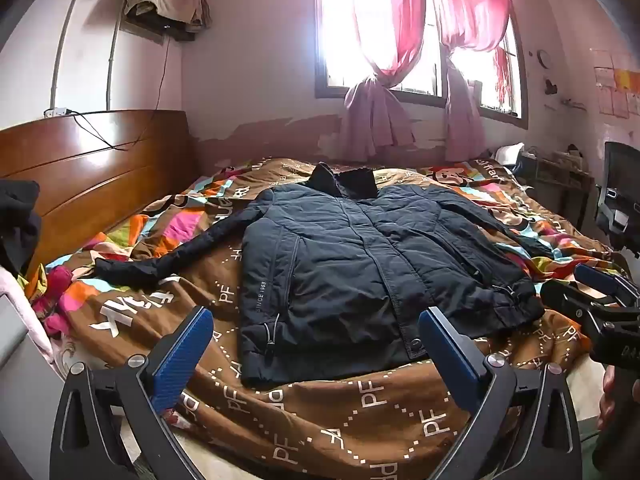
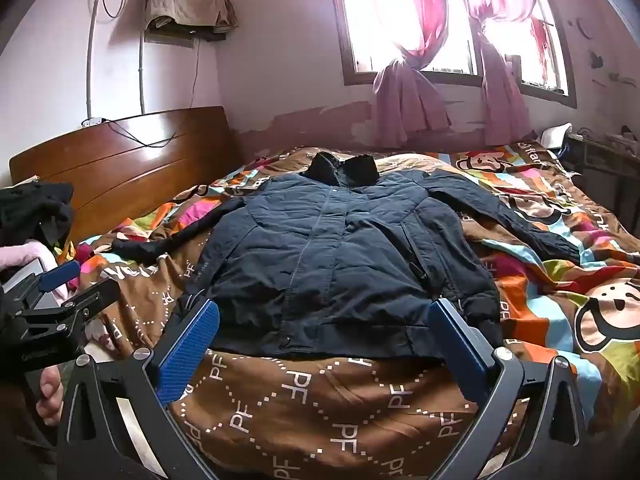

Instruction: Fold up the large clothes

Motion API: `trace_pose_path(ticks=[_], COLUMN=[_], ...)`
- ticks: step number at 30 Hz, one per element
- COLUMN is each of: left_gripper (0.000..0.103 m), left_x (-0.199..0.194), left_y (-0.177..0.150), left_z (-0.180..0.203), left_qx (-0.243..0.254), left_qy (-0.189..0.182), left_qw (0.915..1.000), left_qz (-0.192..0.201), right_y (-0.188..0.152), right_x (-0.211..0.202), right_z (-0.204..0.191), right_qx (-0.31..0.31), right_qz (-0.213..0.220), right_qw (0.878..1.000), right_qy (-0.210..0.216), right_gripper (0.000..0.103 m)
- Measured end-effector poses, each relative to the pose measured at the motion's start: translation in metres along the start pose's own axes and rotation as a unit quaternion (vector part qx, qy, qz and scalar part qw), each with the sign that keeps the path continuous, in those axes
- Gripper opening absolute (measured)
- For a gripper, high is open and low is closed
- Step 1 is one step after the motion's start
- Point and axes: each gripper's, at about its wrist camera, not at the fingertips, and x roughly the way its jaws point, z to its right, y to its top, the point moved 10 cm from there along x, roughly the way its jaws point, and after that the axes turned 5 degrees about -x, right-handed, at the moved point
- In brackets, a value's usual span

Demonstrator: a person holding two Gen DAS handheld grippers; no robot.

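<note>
A dark navy padded jacket (image 1: 360, 264) lies flat, front up, on the bed, collar toward the window, both sleeves spread out sideways. It also shows in the right wrist view (image 2: 340, 256). My left gripper (image 1: 316, 320) is open and empty, hovering just short of the jacket's hem near its left part. My right gripper (image 2: 324, 312) is open and empty, just short of the hem near its right part. The right gripper also shows at the right edge of the left wrist view (image 1: 600, 296), and the left gripper at the left edge of the right wrist view (image 2: 60, 292).
The bed has a brown and multicoloured patterned cover (image 1: 320, 420). A wooden headboard (image 1: 100, 160) stands at the left, with dark clothes (image 1: 16, 224) piled beside it. A window with pink curtains (image 1: 380, 40) is behind. A black chair (image 1: 620, 184) stands at the right.
</note>
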Motion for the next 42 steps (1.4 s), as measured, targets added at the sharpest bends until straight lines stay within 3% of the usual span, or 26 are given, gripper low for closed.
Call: trace_pose_path(ticks=[42], left_gripper=[0.103], left_x=[0.0013], left_y=[-0.0006], left_z=[0.0022], left_qx=[0.002], left_qy=[-0.002], left_qw=[1.0000], left_qz=[-0.001], right_y=[-0.0063], right_x=[0.0031], right_z=[0.0032], right_qx=[0.008], right_qz=[-0.010], right_qw=[1.000], right_qy=[0.003], right_gripper=[0.102])
